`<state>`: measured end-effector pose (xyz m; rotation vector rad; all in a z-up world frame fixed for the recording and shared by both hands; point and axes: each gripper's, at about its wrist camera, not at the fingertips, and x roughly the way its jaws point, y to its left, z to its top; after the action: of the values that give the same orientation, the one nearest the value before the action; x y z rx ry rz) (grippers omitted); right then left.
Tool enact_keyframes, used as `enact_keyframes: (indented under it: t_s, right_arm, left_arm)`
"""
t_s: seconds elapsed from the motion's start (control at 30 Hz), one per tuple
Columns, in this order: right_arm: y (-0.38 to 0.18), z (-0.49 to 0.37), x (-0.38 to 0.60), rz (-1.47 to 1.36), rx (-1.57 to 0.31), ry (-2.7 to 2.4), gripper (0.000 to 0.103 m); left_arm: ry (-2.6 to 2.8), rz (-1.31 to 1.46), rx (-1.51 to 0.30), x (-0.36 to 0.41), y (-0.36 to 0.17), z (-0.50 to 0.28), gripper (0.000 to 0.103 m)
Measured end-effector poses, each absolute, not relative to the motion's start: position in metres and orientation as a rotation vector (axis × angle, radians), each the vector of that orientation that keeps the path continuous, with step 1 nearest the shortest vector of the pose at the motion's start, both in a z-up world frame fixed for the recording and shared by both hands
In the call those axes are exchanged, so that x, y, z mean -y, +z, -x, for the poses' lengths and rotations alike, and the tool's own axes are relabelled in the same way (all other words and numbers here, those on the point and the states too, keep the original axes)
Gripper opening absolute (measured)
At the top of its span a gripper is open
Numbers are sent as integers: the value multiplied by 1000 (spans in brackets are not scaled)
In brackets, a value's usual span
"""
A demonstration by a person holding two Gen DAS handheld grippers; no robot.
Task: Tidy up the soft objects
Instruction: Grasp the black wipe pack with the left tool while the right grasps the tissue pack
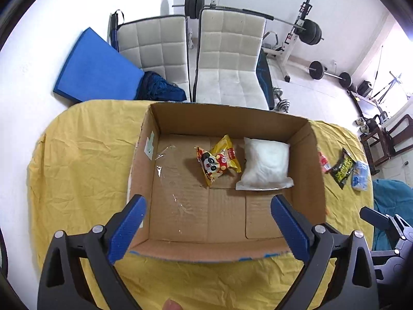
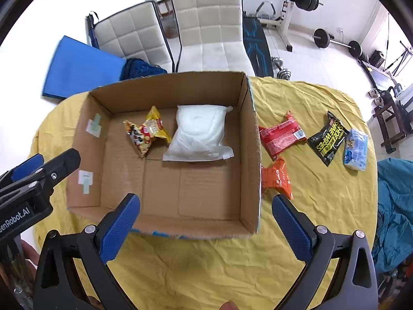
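Observation:
An open cardboard box [image 1: 144,165] [image 2: 254,139] stands on a yellow cloth. Inside lie a yellow panda snack bag [image 1: 216,161] [image 2: 145,134] and a white soft pack [image 1: 265,165] [image 2: 198,134]. Right of the box lie a red packet [image 2: 280,135], an orange packet [image 2: 276,178], a black wipes packet [image 2: 326,138] [image 1: 342,168] and a blue tissue pack [image 2: 356,147] [image 1: 360,175]. My left gripper [image 1: 209,224] is open and empty above the box's near edge. My right gripper [image 2: 206,219] is open and empty above the box's near right corner.
The yellow cloth [image 1: 77,160] [image 2: 322,206] covers a round table. Two white chairs [image 1: 227,59] [image 2: 206,25] stand behind it, with a blue mat [image 1: 93,67] and gym weights beyond. A teal cloth [image 2: 395,206] lies at the right.

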<state>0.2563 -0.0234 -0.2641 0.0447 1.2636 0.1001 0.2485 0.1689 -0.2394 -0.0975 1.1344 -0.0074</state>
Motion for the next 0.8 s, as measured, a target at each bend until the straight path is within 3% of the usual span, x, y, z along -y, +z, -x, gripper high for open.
enact_keyframes:
  t_s: [0.5,0.8]
  right_arm:
    - [-217,-209,41,-102,-1216,173,103]
    - [-216,-229,184,-215,-1242,32,103]
  left_arm:
    - [-25,146,-1096,-149,-190,-211,99]
    - [-195,10,-1112,-8,-189,-259,99]
